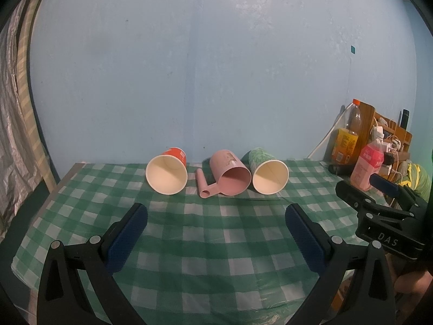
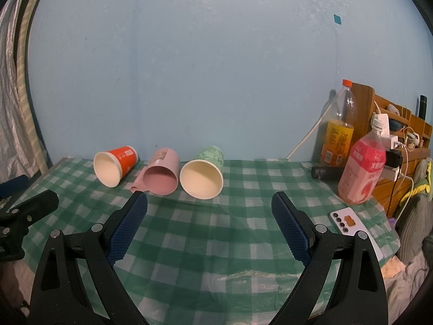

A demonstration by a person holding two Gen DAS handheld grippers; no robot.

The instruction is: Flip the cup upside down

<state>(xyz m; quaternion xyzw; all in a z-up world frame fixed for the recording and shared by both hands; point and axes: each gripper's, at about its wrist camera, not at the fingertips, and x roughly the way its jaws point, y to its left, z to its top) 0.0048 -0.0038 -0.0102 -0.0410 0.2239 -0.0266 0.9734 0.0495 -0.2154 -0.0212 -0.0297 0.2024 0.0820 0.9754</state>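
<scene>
Three cups lie on their sides in a row near the far edge of the tabletop, mouths toward the cameras: a red paper cup on the left, a pink mug with its handle resting on the cloth in the middle, and a green paper cup on the right. The mug and the green cup look as if they touch; the red one sits a little apart.

Both tools hover short of the row. The left gripper has its fingers spread wide with nothing between them, and the right gripper is the same — empty and apart.

Nothing is grasped yet, so this reads as the approach step. The next move likely calls for picking one cup — the task does not say which — closing on its wall, then turning it so the rim lands flat on the cloth without nudging its neighbours.
</scene>
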